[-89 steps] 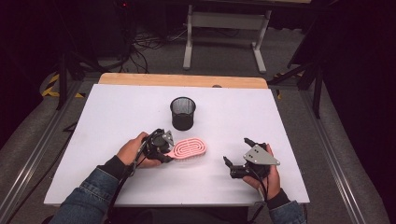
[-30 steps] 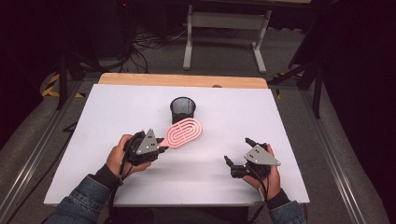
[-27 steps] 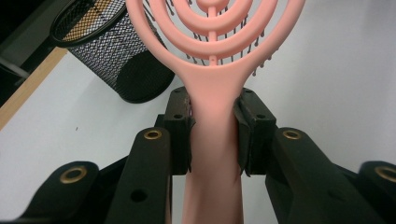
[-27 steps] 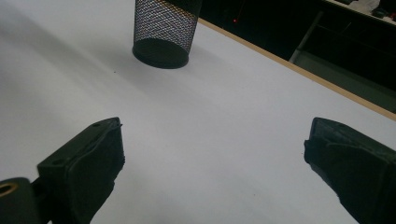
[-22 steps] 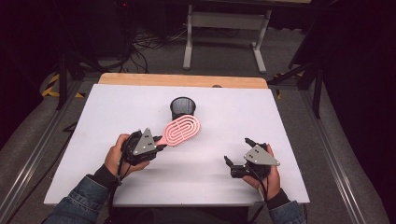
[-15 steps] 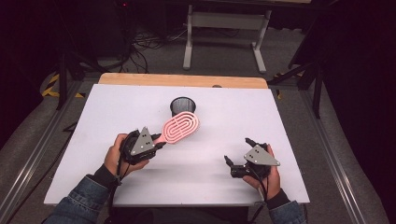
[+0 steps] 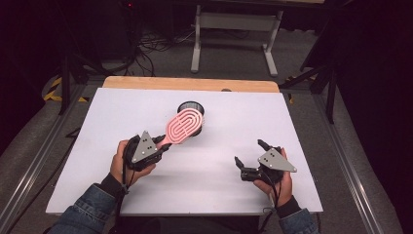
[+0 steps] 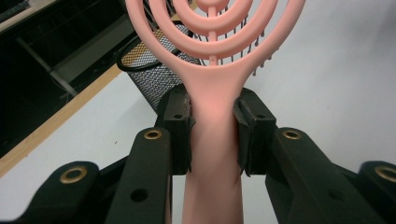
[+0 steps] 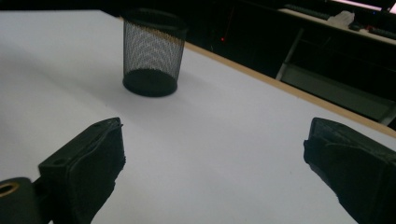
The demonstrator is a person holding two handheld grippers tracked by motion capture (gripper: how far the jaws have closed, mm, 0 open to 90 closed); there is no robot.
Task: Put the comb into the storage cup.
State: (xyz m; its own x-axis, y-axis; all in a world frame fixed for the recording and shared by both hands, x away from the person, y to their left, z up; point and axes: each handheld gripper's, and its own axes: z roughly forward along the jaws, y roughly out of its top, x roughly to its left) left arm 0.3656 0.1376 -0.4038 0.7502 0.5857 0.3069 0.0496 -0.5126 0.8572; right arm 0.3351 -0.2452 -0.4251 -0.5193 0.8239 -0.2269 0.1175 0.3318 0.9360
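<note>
A white table [image 7: 97,117] with a wooden far edge fills the frame's middle; dark floor, cables and a pale stand's legs lie along the top. At centre left, the left gripper [image 7: 163,146] has its fingers clamped on a pink hairbrush [image 7: 184,126], raised before the black mesh cup [image 7: 192,106]. At lower right, the right gripper [image 7: 249,157] rests with fingers apart.

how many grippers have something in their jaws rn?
1. The left gripper is clamped on the pink plastic hairbrush by its handle, beside the black mesh cup. The right gripper rests open, nothing between its jaws.
</note>
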